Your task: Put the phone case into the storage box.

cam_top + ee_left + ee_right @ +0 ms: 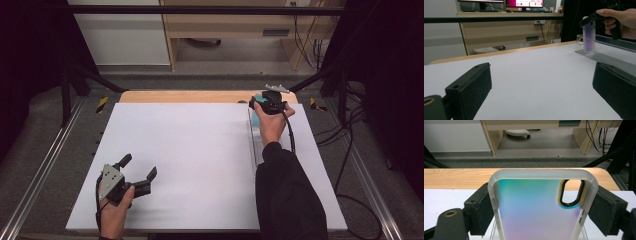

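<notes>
A translucent phone case with a teal-to-pink sheen and a camera cutout stands upright between my right gripper's jaws, whose pads press on its two long edges. In the high view my right gripper holds the case at the far end of a clear acrylic rack on the right of the table. The left gripper view has the case with its lower end in the rack. My left gripper rests near the front left, jaws wide open and nothing between them.
A white board covers the table, with a wooden edge at the far side. Black frame bars and cables run along both sides. Beyond the table stands a wooden desk with monitors.
</notes>
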Available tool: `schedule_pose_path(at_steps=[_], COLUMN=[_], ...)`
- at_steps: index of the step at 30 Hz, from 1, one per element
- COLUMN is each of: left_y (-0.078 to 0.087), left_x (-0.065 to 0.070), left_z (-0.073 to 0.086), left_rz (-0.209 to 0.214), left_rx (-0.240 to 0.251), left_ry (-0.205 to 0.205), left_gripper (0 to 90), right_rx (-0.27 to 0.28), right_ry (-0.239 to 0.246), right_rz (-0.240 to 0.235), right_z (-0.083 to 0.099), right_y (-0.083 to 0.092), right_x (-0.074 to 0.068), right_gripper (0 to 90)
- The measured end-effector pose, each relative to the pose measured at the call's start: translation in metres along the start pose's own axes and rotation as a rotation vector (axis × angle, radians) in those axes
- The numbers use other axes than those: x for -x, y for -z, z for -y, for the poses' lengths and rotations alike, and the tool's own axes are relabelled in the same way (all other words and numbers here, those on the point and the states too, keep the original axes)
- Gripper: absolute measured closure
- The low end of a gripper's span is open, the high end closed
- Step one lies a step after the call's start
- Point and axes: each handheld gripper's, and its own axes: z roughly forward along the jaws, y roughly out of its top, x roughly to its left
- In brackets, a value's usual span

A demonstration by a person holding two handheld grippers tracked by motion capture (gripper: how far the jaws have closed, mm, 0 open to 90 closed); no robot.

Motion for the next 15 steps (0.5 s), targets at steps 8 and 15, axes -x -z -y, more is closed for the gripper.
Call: schedule_pose_path(at_steps=[8,15], left_y=[-0.0005,-0.0008], left_x=[0.0008,0.0019], left_z=[0.0000,-0.0003], left_rz=[0.001,0.006], left_rx=[-0.003,-0.001], left_ry=[-0.005,-0.005], left_gripper=[1.6,1.6], right_rx=[0.001,0.002], right_ry=[-0.006,-0.007], right_rz=[-0.001,0.000], right_z=[0.0005,0.0001], right_y=[-0.0016,-0.0012], right_x=[-0.0001,0.0010], right_gripper=[17.6,17.6])
